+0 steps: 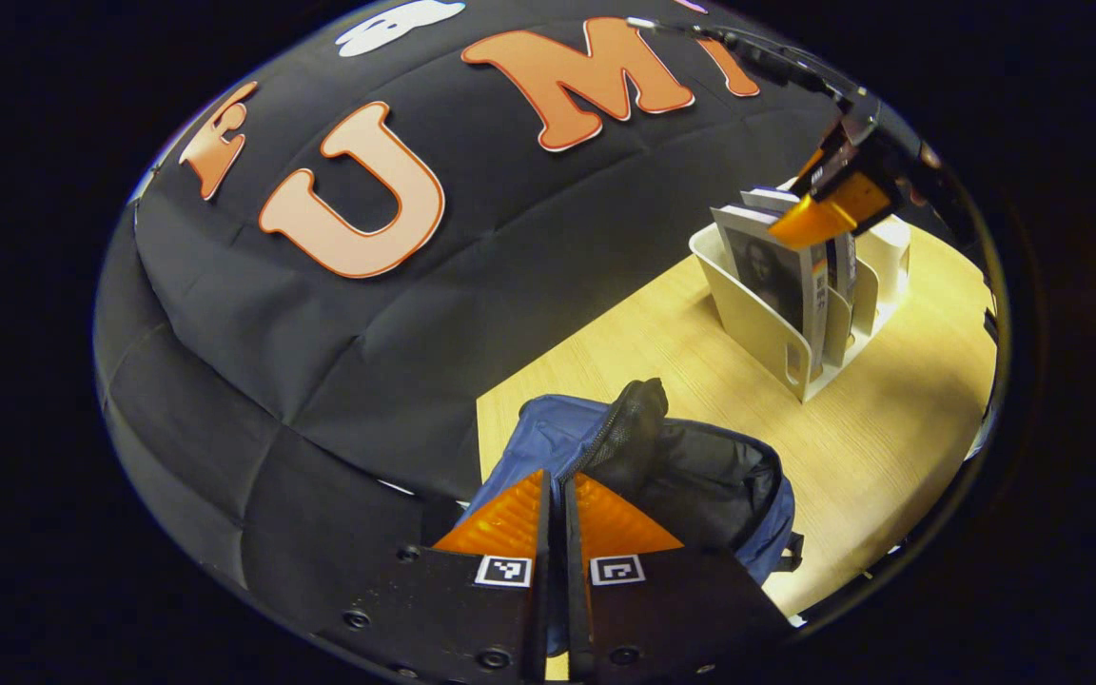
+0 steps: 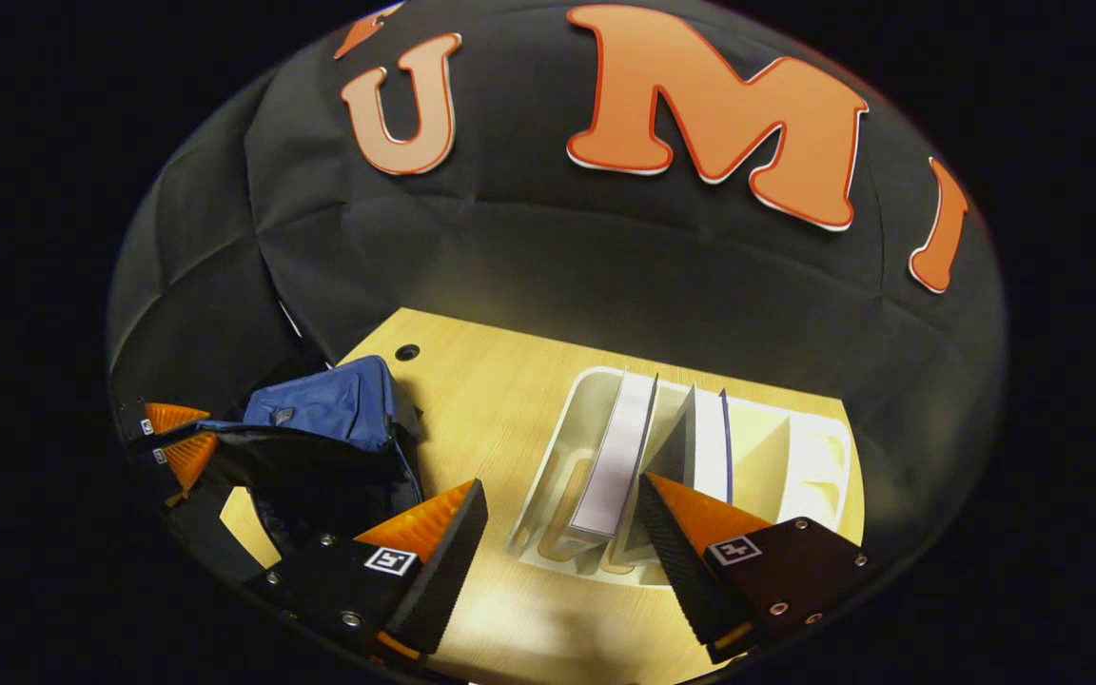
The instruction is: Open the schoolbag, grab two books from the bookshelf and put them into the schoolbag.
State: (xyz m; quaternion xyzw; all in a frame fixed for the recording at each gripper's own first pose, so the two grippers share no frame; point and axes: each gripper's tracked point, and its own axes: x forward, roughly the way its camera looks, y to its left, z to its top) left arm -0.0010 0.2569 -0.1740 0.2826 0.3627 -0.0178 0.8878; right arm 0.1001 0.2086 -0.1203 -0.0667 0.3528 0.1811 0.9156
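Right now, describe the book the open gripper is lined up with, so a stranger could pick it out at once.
Start at the light wooden table, then find the white plastic divided book rack on it, away from the blue fabric schoolbag. Of the two upright books in the rack, it is the thicker pale-covered book on the side nearer the schoolbag, between the right gripper's spread fingers; its neighbour, the thinner blue-edged book, is slimmer.

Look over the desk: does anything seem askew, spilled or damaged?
Nothing stands out. The schoolbag lies unzipped on the table, and the books stand in the white bookshelf, leaning slightly against its dividers. The right gripper hangs open above them.
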